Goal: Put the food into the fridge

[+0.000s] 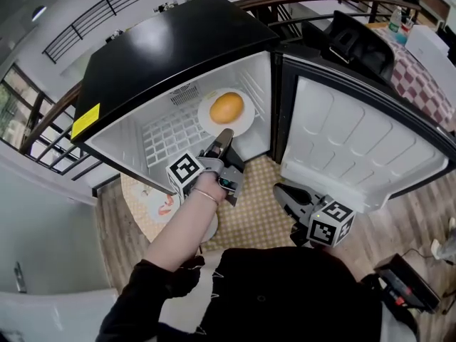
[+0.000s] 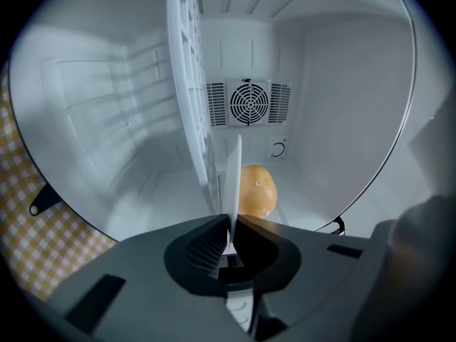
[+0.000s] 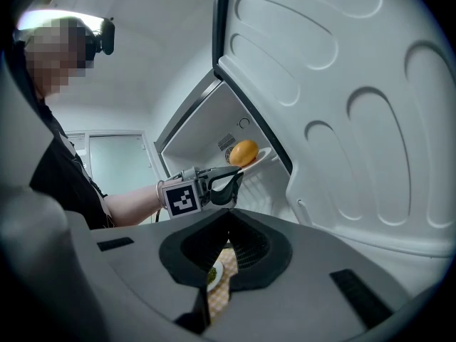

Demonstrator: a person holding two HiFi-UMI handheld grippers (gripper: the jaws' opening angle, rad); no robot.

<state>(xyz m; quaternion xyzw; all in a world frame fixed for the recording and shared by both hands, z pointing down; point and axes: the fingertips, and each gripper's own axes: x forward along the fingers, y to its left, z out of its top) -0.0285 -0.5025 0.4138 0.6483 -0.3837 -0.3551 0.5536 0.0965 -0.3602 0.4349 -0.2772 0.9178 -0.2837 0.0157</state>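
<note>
A white plate (image 1: pixel 214 123) carrying a round orange-yellow food item (image 1: pixel 226 107) is inside the open fridge (image 1: pixel 171 48), level with the wire shelf (image 1: pixel 167 137). My left gripper (image 1: pixel 224 140) is shut on the plate's near rim. In the left gripper view the plate (image 2: pixel 233 180) stands edge-on between the jaws of the left gripper (image 2: pixel 229 223), with the food (image 2: pixel 255 189) just beyond. My right gripper (image 1: pixel 286 195) hangs low by the door, shut and holding nothing. The right gripper view shows its jaws (image 3: pixel 229 214) touching, and the left gripper (image 3: pixel 229 178) with the plate (image 3: pixel 261 158).
The fridge door (image 1: pixel 356 141) stands open to the right, close beside my right gripper. A yellow checked tablecloth (image 1: pixel 260 212) lies below the fridge, with another plate (image 1: pixel 209 228) partly hidden by the arm. A fan grille (image 2: pixel 249 102) is on the fridge's back wall.
</note>
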